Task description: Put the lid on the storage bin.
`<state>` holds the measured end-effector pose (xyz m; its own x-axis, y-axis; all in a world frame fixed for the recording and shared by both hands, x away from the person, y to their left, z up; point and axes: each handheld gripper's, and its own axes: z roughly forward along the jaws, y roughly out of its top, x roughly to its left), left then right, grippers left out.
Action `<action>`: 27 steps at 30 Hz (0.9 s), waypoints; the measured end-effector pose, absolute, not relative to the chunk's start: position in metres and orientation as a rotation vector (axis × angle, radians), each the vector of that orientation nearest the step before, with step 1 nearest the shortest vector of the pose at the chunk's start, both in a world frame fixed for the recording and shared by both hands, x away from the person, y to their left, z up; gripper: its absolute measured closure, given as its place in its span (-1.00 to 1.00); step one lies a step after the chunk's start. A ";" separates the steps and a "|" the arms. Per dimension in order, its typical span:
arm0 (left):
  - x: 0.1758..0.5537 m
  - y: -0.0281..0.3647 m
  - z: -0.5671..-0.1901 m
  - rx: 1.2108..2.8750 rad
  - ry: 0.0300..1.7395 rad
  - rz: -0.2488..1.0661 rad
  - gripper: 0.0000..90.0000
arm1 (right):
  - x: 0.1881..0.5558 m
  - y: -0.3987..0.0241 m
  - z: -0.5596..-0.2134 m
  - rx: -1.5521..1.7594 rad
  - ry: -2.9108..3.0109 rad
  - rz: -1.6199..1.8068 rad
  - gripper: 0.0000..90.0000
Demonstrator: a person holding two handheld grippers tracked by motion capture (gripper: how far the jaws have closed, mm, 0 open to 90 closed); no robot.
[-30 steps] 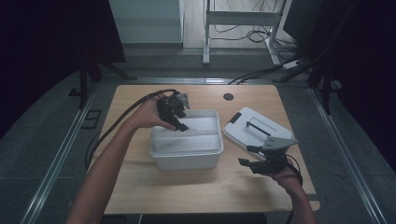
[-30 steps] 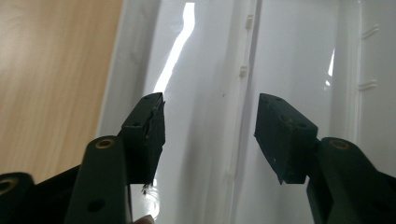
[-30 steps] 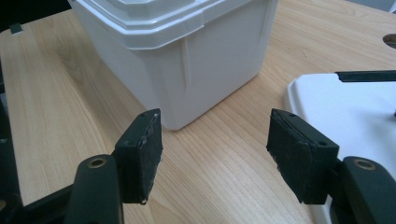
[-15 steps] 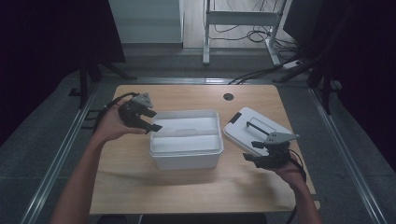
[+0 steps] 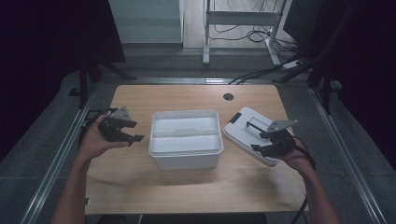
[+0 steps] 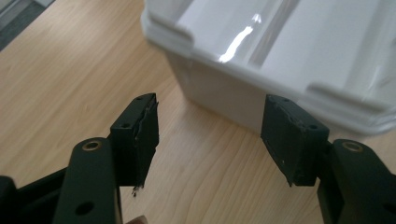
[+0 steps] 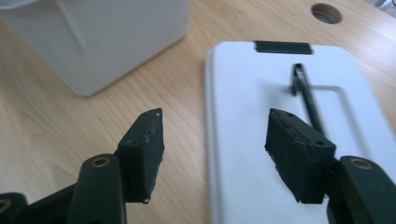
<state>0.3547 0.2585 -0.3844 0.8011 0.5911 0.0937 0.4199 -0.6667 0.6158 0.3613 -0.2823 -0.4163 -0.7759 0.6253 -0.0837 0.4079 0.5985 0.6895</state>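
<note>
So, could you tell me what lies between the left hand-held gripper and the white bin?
Only bare wooden table, seen in the left gripper view, separates the left hand-held gripper from the white bin.

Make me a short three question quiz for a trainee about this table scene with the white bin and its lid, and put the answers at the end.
1. True or false: the lid sits closed on top of the white bin.
2. Which gripper hangs over the lid? A) left gripper B) right gripper C) both
3. Fill in: in the left gripper view, the left gripper has its jaws ____ with bare wood between them.

Key
1. False. The lid lies flat on the table, to the right of the bin as the high view shows it, and the bin stands uncovered.
2. B. The right gripper is above the lid's near end, holding nothing.
3. Open.
</note>
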 end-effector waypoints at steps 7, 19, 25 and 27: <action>0.344 0.277 -0.415 2.386 0.819 0.367 -0.19 | 0.387 -0.282 -0.402 0.821 2.576 0.781 -0.09; 0.339 0.280 -0.463 2.398 0.881 0.323 -0.18 | 0.432 -0.265 -0.401 0.830 2.676 0.503 0.07; 0.339 0.273 -0.481 2.422 0.882 0.309 -0.19 | 0.453 -0.257 -0.411 0.846 2.717 0.345 0.15; 0.339 0.270 -0.485 2.443 0.890 0.314 -0.19 | 0.461 -0.256 -0.416 0.852 2.732 0.292 0.20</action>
